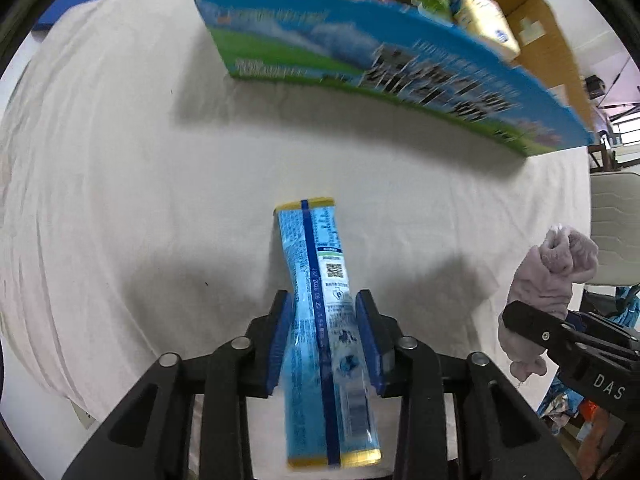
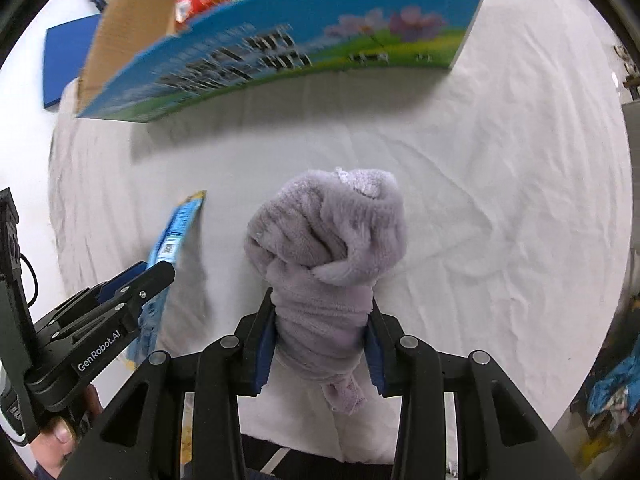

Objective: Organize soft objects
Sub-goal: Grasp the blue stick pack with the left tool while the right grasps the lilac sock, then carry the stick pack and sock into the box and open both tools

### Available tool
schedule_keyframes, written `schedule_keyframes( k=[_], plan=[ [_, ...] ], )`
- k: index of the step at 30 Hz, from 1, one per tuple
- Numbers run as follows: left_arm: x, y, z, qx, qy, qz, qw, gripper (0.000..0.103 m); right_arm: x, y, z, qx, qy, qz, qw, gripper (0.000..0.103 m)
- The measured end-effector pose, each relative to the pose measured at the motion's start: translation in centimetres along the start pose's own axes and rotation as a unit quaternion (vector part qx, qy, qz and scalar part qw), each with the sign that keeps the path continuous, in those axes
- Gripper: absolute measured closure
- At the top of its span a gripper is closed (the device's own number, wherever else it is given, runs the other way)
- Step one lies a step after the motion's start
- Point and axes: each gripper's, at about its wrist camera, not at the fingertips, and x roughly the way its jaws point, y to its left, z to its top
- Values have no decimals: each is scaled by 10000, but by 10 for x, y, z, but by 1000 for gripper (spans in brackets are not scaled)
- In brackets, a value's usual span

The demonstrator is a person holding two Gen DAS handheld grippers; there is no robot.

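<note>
— left tongs (image 1: 323,312): what's in them?
— clamped on a long blue snack packet (image 1: 320,300), pinched mid-length, its far end pointing at the open cardboard box (image 1: 360,64).
— and right tongs (image 2: 322,320)?
— closed around a bundled lilac fleece cloth (image 2: 326,240), its bulk bulging past the tips, above the white-covered desk (image 2: 500,200).

Looks like a staged data-collection room — a table (image 2: 500,200) draped in white cloth, a printed cardboard box (image 1: 400,76) of packets, folding chair (image 1: 614,232) alongside.
</note>
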Motion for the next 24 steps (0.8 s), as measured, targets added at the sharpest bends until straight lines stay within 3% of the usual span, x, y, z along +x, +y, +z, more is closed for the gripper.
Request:
schedule_keyframes(
  k=[6, 8, 13, 15, 16, 18, 20, 23, 24],
  plan=[
    [-18, -9, 5, 184, -94, -66, 9998, 81, -42, 3, 2, -151, -220, 84, 9996, 63],
    [-7, 2, 9, 290, 267, -74, 9992, 81, -46, 3, 5, -136, -228, 100, 9996, 62],
    [46, 29, 12, -285, 815, -256, 9959, 68, -28, 5, -2, -124, -161, 36, 9998, 62],
    [64, 33, 15, -410, 999, -160, 9940, 67, -17, 3, -2, -69, -110, -14, 9999, 62],
    [73, 32, 16, -373, 1086, -92, 9933, 61, -13, -1, -3, -32, -71, -21, 10000, 62],
    [74, 24, 18, -277, 1003, -40, 9946, 51, -2, -3, -2, 30, -26, -37, 10000, 62],
    [80, 10, 18, 2, 1019, 261, 9945, 51, 7, -3, -1, 47, 17, -61, 10000, 63],
    [80, -6, 13, 303, 803, 559, 9947, 53, 9, -5, -2, 70, 44, -85, 9999, 62],
    [79, -9, 12, 345, 712, 567, 9953, 61, 11, -5, -1, 74, 50, -91, 9999, 62]
  ],
)
